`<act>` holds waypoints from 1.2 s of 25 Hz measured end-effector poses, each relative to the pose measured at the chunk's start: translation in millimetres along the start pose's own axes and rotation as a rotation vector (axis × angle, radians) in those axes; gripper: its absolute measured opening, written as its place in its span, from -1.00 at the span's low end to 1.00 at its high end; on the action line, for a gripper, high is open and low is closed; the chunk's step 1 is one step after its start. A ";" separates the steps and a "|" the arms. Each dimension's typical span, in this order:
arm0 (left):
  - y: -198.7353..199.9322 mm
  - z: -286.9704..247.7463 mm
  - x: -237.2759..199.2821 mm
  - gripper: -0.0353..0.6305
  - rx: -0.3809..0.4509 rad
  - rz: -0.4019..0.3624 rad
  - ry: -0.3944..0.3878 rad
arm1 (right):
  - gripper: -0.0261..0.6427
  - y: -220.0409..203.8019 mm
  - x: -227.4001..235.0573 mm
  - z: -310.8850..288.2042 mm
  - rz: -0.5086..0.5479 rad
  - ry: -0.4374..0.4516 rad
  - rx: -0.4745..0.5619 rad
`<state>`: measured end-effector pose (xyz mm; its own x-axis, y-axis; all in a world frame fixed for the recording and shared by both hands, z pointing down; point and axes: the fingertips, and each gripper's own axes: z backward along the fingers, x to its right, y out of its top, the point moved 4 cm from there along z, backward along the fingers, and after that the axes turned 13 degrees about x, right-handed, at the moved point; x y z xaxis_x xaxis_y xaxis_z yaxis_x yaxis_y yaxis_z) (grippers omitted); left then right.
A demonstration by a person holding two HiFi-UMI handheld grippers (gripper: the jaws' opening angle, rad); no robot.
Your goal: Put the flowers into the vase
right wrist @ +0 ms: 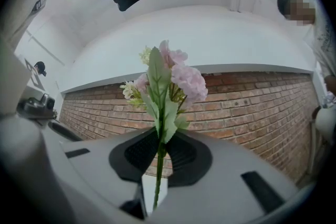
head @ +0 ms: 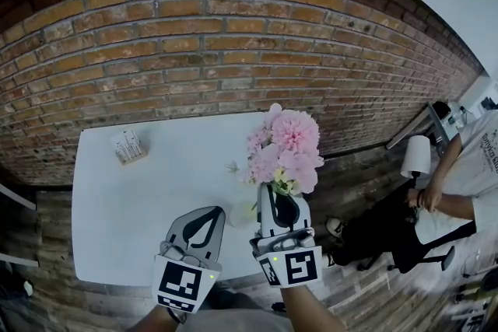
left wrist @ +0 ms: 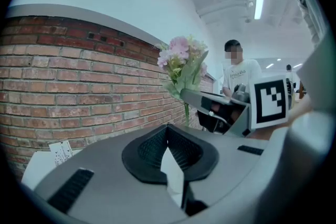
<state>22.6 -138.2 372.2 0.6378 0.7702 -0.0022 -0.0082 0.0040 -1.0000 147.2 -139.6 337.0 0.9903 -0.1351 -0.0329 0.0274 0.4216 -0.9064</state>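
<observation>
**Hazards, gravest first**
- Tipped vessel: a pale translucent shape (head: pixel 242 214) sits between the two claws near the surface's front edge. It may be the vase, but it is too faint to tell. If it is, a stem end arriving off-centre would likely knock it over or push it off that edge.
- Missed mouth: in the head view the stem's lower end is hidden beneath the right claw (head: pixel 272 190), so the aim would be by guesswork.
- Swivelling bunch: the bunch of pink artificial flowers with green leaves (right wrist: pixel 173 81) stands upright over the surface's near right part. The right claw (right wrist: pixel 159 147) pinches it on one thin green stem (right wrist: pixel 156 181). The heavy head could pivot or slide in so narrow a hold.
- Collision: the left claw (left wrist: pixel 168 131), pressed together and empty, sits just beside the right one (head: pixel 212 215).

**Setting, largest first**
- Red brick wall (head: pixel 194 35), behind the surface.
- Wooden plank floor (head: pixel 373 167), to the right.
- White rectangular surface (head: pixel 140 198), set against the wall and mostly bare.
- Person in a white shirt (head: pixel 475 159), well apart at right.
- Small white printed box (head: pixel 128 145), at the far left corner.
</observation>
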 end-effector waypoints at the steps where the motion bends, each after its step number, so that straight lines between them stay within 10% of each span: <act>1: -0.5 -0.3 -0.2 -0.87 -0.001 0.000 0.001 | -0.77 -4.5 0.0 2.1 0.002 -0.001 -0.004; 30: -7.6 1.6 -2.8 -0.87 -0.014 0.012 0.008 | -0.77 -71.3 -10.8 27.4 0.008 0.002 -0.160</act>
<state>19.6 -139.4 379.8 0.6439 0.7650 -0.0145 -0.0051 -0.0147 -0.9999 138.3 -143.7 413.6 0.9901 -0.1340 -0.0407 -0.0024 0.2743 -0.9616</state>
